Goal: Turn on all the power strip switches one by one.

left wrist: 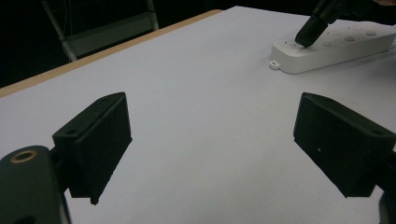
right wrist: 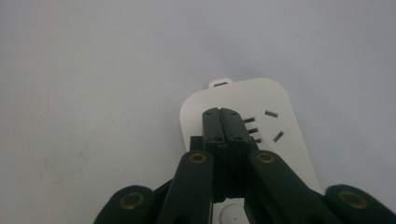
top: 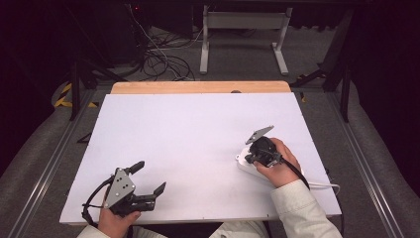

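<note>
- Your right gripper [right wrist: 221, 112] has its two black jaws pressed flat together with nothing between them, and it points down at the white plastic power strip [right wrist: 261, 100].
- In the right gripper view the closed tips sit over the end of the strip, just beside a set of socket slots [right wrist: 262, 126]; in the left gripper view the same tips [left wrist: 306, 39] look to be touching the strip's top face [left wrist: 345, 49].
- I judge you are at the pressing step: the closed tips are in place as a poking tool, likely for a switch button. Whether any button has gone down, I cannot tell.
- A round white button [right wrist: 229, 212] shows under the gripper's links, behind the tips, so the tips may sit past it.
- The strip lies flat on the white table sheet [top: 188, 139], right of the middle and on your side, with its white cable [top: 329, 186] running off to the right beside your sleeve.
- Your left gripper [top: 150, 177] waits near the front left edge, jaws spread wide and empty, well apart from the strip.
- No box, tray or bin is on the table; the sockets hold no plug that I can see.
- Left to do, as I read it: confirm the press, then lift off.
</note>
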`<state>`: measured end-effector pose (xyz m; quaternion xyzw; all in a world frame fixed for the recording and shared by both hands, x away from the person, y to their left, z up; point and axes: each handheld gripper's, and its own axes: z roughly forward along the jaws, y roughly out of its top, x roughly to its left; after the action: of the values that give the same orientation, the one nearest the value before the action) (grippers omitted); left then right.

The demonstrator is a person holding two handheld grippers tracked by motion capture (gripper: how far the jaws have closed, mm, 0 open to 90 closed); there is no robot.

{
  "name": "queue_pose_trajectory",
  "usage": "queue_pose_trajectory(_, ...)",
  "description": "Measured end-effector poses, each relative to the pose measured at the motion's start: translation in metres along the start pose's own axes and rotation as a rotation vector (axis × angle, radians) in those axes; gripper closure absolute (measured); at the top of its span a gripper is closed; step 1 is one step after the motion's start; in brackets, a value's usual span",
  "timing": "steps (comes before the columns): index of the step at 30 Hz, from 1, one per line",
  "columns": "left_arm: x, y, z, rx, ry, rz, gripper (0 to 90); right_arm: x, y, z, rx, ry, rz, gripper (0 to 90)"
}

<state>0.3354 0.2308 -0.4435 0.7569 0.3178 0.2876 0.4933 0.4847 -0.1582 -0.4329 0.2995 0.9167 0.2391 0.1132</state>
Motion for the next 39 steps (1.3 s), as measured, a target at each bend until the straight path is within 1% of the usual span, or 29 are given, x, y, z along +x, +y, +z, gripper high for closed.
queue_pose_trajectory(2,0.0000,0.0000,0.0001,0.000,0.001,-0.001,11.6,0.0005,0.0003,0.0012,0.004,-0.004,-0.006,90.0)
queue_pose_trajectory(7,-0.0002,-0.0001,-0.0002,-0.001,0.001,-0.009,11.6,0.0009,0.0003,0.0019,-0.002,-0.006,-0.004,90.0)
queue_pose_trajectory(11,-0.0001,0.0000,-0.0004,-0.001,0.001,-0.006,11.6,0.0017,0.0001,0.0022,-0.004,-0.009,0.001,90.0)
queue_pose_trajectory(17,0.0000,0.0001,-0.0006,-0.003,0.003,-0.006,11.6,0.0010,-0.0009,0.0033,-0.004,-0.003,-0.001,90.0)
queue_pose_trajectory(18,-0.0005,0.0000,-0.0005,-0.004,0.001,-0.012,11.6,0.0008,-0.0011,0.0034,-0.005,-0.003,0.000,90.0)
queue_pose_trajectory(22,-0.0004,0.0001,-0.0008,-0.006,0.003,-0.011,11.6,0.0011,-0.0013,0.0038,-0.002,-0.004,0.003,90.0)
queue_pose_trajectory(26,-0.0002,0.0003,-0.0014,-0.008,0.004,-0.004,11.6,0.0026,-0.0012,0.0043,0.002,-0.013,-0.003,90.0)
queue_pose_trajectory(29,-0.0003,0.0004,-0.0016,-0.010,0.004,-0.005,11.6,0.0022,-0.0014,0.0047,-0.002,-0.010,0.012,90.0)
queue_pose_trajectory(39,-0.0004,0.0004,-0.0017,-0.009,0.004,-0.005,11.6,0.0035,-0.0018,0.0059,0.002,-0.017,0.016,90.0)
